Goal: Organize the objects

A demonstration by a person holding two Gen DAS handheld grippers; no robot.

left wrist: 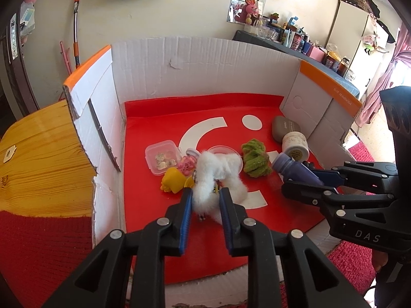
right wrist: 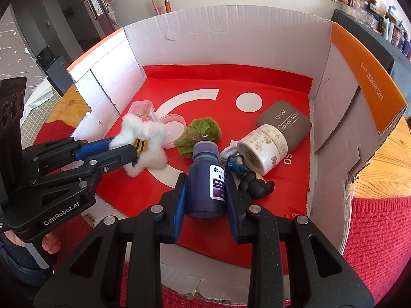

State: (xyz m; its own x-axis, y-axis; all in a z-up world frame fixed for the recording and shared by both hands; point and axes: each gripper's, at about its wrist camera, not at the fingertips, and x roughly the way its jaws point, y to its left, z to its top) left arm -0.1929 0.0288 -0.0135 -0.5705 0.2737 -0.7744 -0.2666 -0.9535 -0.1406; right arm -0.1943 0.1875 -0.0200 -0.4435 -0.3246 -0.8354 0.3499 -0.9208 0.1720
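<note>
The left gripper (left wrist: 205,195) reaches forward and down into the cardboard box (left wrist: 205,64), its fingers closed on a white fluffy toy (left wrist: 218,172). To its right, the right gripper (right wrist: 205,184) pinches a purple bottle (right wrist: 205,187) by its sides, cap pointing away. Just beyond the bottle lie a green fuzzy clump (right wrist: 199,134), a white jar (right wrist: 264,146) on its side and a dark figurine (right wrist: 254,184); a yellow toy (left wrist: 173,181) and a clear container (left wrist: 161,160) crowd the left gripper's front-left.

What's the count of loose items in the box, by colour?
White: 2, fluffy toy, jar
Purple: 1, bottle
Green: 1, fuzzy clump
Grey: 1, eyeshadow case
Yellow: 1, toy
Pink: 1, toy
Clear: 2, lidded container, round lid
Dark: 1, figurine
Total: 10
</note>
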